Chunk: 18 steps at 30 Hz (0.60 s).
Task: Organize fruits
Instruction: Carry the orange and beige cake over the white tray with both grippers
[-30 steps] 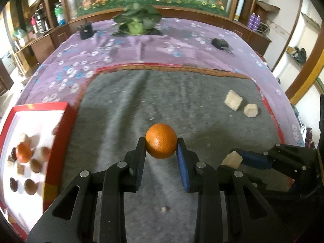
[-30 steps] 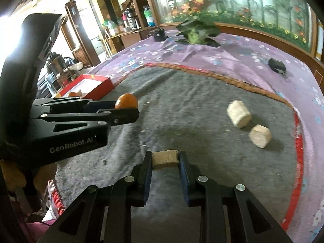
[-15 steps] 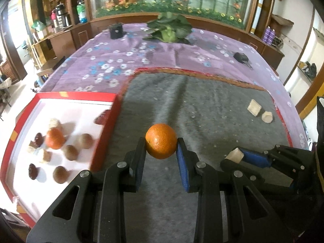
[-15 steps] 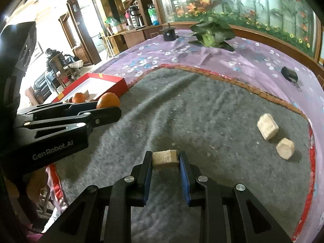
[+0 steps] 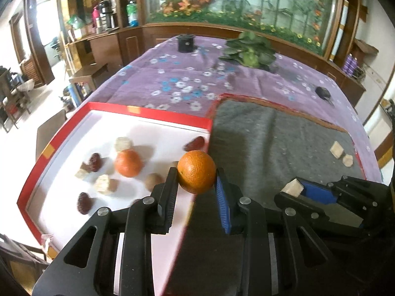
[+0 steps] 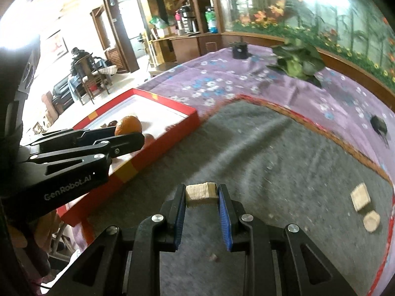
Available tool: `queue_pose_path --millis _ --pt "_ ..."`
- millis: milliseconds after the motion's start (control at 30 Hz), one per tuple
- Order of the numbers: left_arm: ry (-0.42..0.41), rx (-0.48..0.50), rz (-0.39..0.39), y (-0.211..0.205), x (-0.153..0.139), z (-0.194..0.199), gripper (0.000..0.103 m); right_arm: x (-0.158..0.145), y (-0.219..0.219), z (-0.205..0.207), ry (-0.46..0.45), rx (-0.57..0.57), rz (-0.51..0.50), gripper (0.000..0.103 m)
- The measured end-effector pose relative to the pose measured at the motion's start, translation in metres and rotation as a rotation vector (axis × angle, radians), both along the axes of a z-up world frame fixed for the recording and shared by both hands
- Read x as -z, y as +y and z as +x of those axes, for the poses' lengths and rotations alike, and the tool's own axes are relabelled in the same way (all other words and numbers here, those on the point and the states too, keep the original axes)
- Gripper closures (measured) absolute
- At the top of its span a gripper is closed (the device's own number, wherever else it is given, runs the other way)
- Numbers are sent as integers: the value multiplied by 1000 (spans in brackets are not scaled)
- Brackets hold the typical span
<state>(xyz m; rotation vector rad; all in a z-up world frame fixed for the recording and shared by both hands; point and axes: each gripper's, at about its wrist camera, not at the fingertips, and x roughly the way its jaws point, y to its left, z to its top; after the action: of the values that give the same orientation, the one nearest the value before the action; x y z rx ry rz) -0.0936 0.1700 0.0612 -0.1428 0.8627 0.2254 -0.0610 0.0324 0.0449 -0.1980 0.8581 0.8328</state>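
Held in the left tool (image 5: pixel 196 181): orange (image 5: pixel 196 172), above the tray (image 5: pixel 150 117) edge. In the tray at nine o'clock: second orange (image 5: pixel 128 163). On the mat (image 5: pixel 271 143) at three o'clock: two blocks (image 5: pixel 342 154), touching. At twelve o'clock on the bench (image 5: pixel 197 74): leafy plant (image 5: pixel 249 53).

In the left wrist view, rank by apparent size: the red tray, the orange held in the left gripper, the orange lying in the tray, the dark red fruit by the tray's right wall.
1. red tray
2. held orange, in the left gripper
3. orange lying in the tray; it sits farther from the camera, so true order against the held one is unsure
4. dark red fruit
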Motion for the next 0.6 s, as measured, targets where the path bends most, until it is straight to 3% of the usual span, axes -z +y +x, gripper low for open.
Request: queue_pose_path --millis 600 --pt "37 -148 -3 74 10 -28 74 -13 77 -5 -34 -150 -22 79"
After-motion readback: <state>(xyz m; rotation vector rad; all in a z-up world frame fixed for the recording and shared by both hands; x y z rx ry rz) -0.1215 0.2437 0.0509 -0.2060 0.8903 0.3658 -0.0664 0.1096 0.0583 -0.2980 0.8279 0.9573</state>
